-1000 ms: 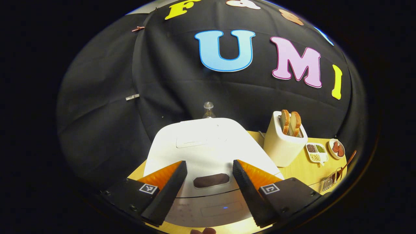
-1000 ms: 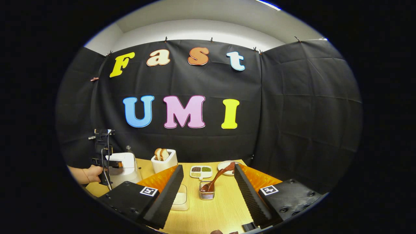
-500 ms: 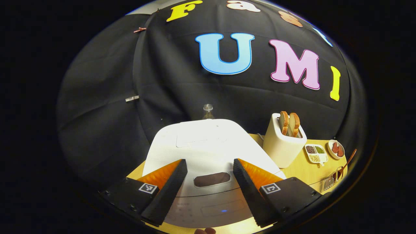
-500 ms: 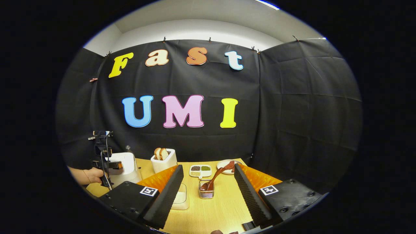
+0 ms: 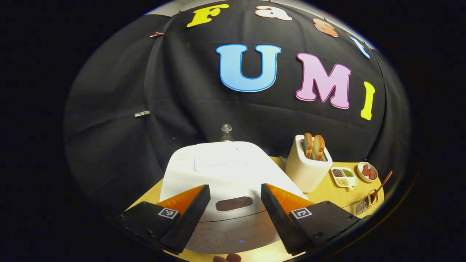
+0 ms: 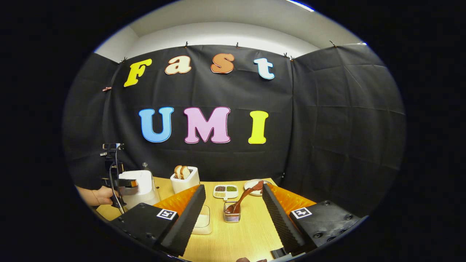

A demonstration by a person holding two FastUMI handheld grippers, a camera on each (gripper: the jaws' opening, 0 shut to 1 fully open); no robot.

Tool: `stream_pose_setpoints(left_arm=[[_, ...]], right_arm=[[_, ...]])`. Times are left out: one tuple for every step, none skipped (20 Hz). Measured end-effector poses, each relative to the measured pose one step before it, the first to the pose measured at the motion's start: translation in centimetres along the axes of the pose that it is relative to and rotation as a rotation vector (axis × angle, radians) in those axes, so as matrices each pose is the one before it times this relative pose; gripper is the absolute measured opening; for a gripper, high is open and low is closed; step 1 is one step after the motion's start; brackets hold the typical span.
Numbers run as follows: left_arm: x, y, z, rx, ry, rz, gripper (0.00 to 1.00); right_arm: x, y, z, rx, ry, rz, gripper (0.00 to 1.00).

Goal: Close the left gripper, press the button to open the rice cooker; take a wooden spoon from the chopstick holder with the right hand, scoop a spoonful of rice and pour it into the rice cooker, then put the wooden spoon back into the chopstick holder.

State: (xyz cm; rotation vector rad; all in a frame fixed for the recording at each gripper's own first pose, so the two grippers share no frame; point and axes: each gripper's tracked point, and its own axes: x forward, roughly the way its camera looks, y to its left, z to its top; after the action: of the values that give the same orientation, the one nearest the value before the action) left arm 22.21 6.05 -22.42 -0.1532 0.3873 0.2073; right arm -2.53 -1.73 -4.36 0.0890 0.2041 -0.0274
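The left gripper (image 5: 235, 207) hung over the front of the white rice cooker (image 5: 225, 171), its fingers spread wide apart, with the dark oblong lid button (image 5: 233, 203) between them. Over the last second the cooker, toaster (image 5: 307, 169) and back wall had slid down and left in the left gripper view, so this gripper had tilted or lifted slightly, still without drawing its fingers together; the lid lay shut. That fits a gripper lining up on the button, though a lid shut again would look the same. The right gripper (image 6: 233, 214) had barely shifted, fingers apart above the table (image 6: 247, 233). The wooden spoon (image 6: 242, 198) leaned in the wire chopstick holder (image 6: 231, 216) ahead, a clear tub of rice (image 6: 202, 221) beside it.
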Motion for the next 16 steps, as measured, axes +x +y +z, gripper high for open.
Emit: stream_pose_setpoints(left_arm=[[-0.364, -0.118, 0.492, 0.00251, -0.01405, -0.01109, 0.96], [-0.55, -0.139, 0.598, 0.0098, -0.01872, -0.01329, 0.96], [-0.638, -0.173, 0.675, 0.0149, -0.01816, -0.01461, 0.96], [-0.69, -0.149, 0.578, 0.01362, -0.01917, -0.01314, 0.96], [-0.83, -0.298, 0.779, 0.00622, -0.02137, -0.0181, 0.96], [-0.736, -0.291, 0.683, 0.00282, -0.01786, -0.01564, 0.96], [-0.823, -0.329, 0.823, 0.00389, -0.02265, -0.02028, 0.96], [-0.87, -0.374, 0.883, 0.00491, -0.02399, -0.01944, 0.96], [-0.886, -0.316, 0.933, 0.00515, -0.02454, -0.01752, 0.96], [-0.962, -0.377, 0.904, 0.00437, -0.02576, -0.01541, 0.96], [-0.962, -0.408, 0.952, 0.00186, -0.02496, -0.01448, 0.96], [-1.053, -0.486, 0.919, -0.00076, -0.02562, -0.01558, 0.96], [-0.868, -0.404, 0.711, -0.0019, -0.0179, -0.01483, 0.96], [-0.856, -0.349, 0.657, -0.00031, -0.01422, -0.01291, 0.96], [-0.829, -0.285, 0.573, 0.00291, -0.01227, -0.0116, 0.96], [-0.766, -0.133, 0.511, 0.00139, -0.01164, -0.00824, 0.96]], right_arm=[[-0.01, 0.2, 0.09, 0.0001, -0.00077, 0.0043, 0.98], [0.142, 0.142, 0.008, 0.00093, 0.0003, 0.00318, 0.98], [0.044, 0.065, 0.03, 0.00136, -0.00025, 0.00241, 0.98], [0.025, 0.129, 0.042, 0.00176, -0.00185, 0.00288, 0.98], [0.066, 0.106, 0.157, 0.0003, -0.00181, 0.00178, 0.98], [0.028, 0.069, -0.016, -0.00088, -0.00053, 0.00154, 0.98], [0.055, 0.018, 0.118, -0.00162, -0.00242, 0.00138, 0.98], [0.022, 0.035, 0.104, -0.00214, -0.00234, 0.0011, 0.98], [0.051, 0.081, 0.087, -0.00219, -0.00247, 0.00047, 0.98], [0.094, -0.046, 0.057, -0.00213, -0.00339, -0.00212, 0.98], [-0.004, -0.041, 0.046, -0.00145, -0.00175, -0.00208, 0.98], [0.003, 0.086, 0.038, 0.00018, -0.00175, -0.00052, 0.98], [0.038, 0.097, 0.053, 0.0007, -0.00107, 0.001, 0.98], [0.069, 0.119, 0.01, 0.00114, -0.00014, 0.00223, 0.98], [0.058, 0.13, 0.009, -0.00074, -0.00083, 0.0033, 0.98], [0.078, 0.114, 0.089, -0.00337, -0.00281, 0.0016, 0.98]])
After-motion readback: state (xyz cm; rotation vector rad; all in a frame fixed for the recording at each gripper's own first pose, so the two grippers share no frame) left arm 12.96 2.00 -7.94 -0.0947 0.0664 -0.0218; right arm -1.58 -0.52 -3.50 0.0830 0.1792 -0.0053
